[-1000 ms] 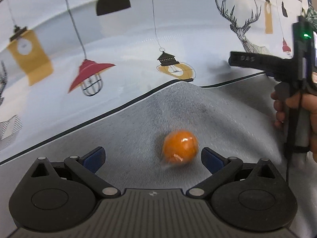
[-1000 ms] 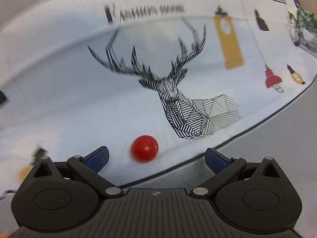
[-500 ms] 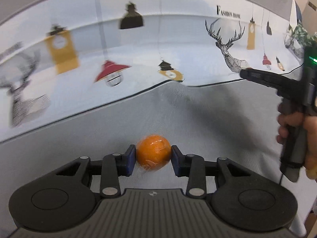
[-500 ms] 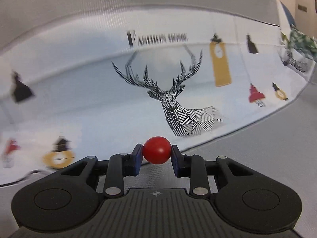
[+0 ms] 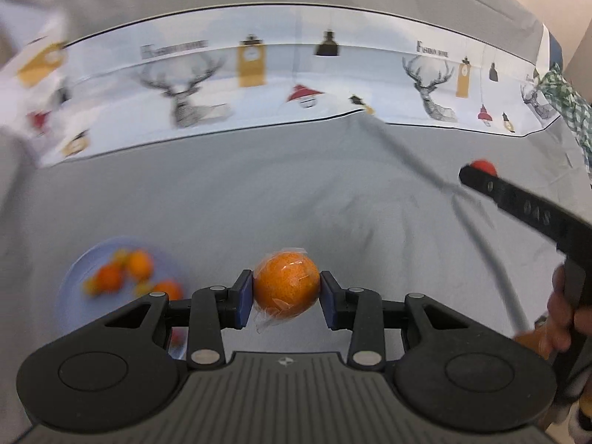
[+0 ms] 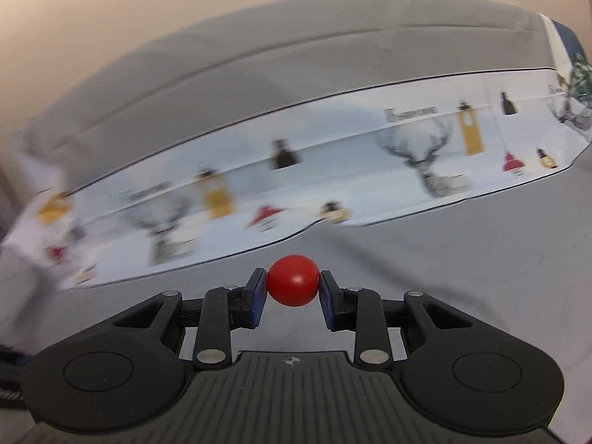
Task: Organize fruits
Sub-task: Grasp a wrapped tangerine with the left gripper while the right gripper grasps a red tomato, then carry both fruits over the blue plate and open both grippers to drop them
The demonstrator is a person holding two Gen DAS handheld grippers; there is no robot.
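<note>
my orange (image 5: 286, 284): dimpled, in glossy plastic film | my red fruit (image 6: 292, 280): smooth, shiny | cloth (image 5: 259, 199): matt grey

Left gripper (image 5: 286, 294) pinches a plastic-wrapped orange (image 5: 286, 288) above grey cloth (image 5: 296, 192). Lower left, a blurred blue plate (image 5: 70, 296) holds what look like oranges. Right gripper (image 5: 481, 170) holds something red.

soft even light, no harsh glare, patterned cloth (image 6: 259, 199) smeared by motion blur, plate (image 5: 74, 277) blurred, edges bent by fisheye, corners vignetted
</note>
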